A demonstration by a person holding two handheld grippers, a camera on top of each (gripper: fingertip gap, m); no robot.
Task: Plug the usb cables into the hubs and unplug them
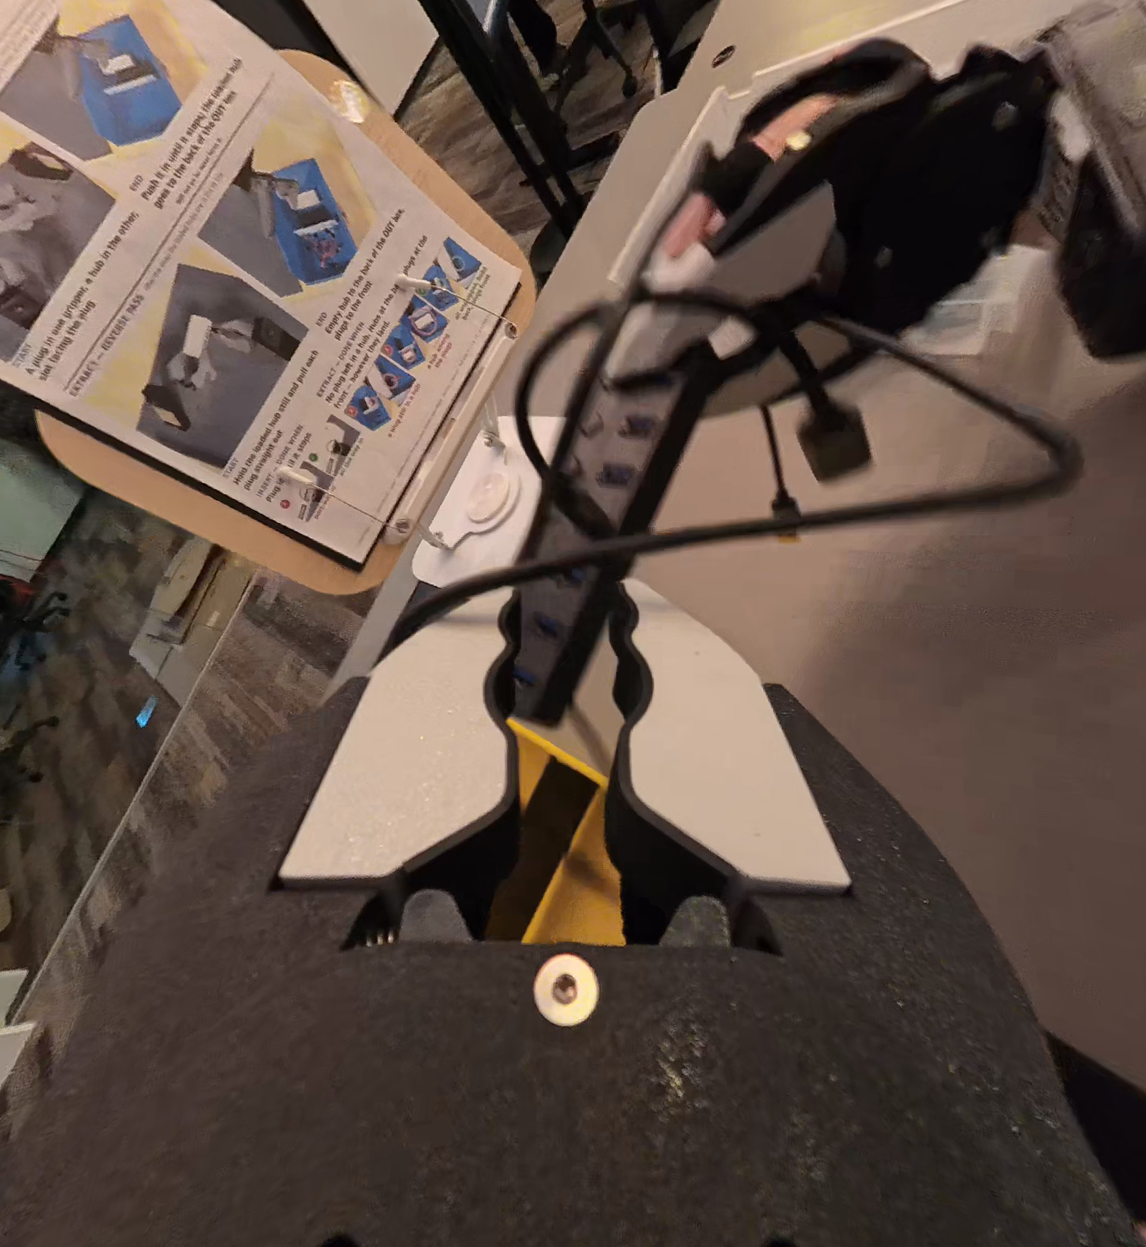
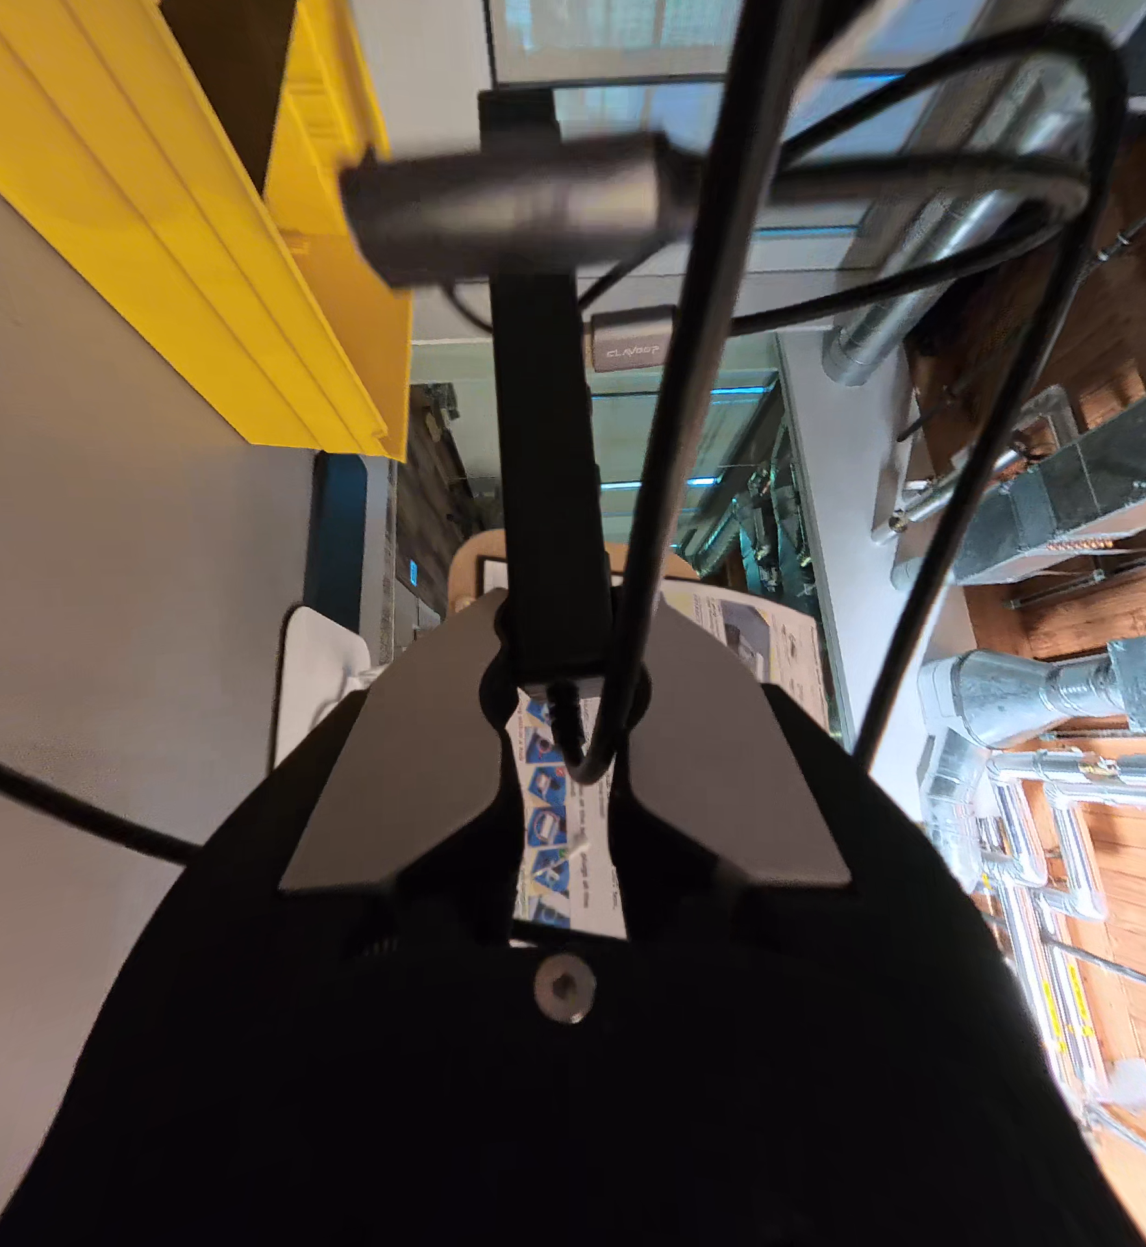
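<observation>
Hub (image 1: 597,540) clamped at opposite ends between left gripper (image 1: 560,648) and right gripper (image 2: 563,648) fingertips.

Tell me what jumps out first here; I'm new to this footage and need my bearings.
A long black USB hub held in the air, clamped at one end by the left gripper and gripped farther along by the right gripper, black cables looping around it. Left of it stands an illustrated instruction sheet; the right wrist view shows a yellow bin at upper left.
</observation>
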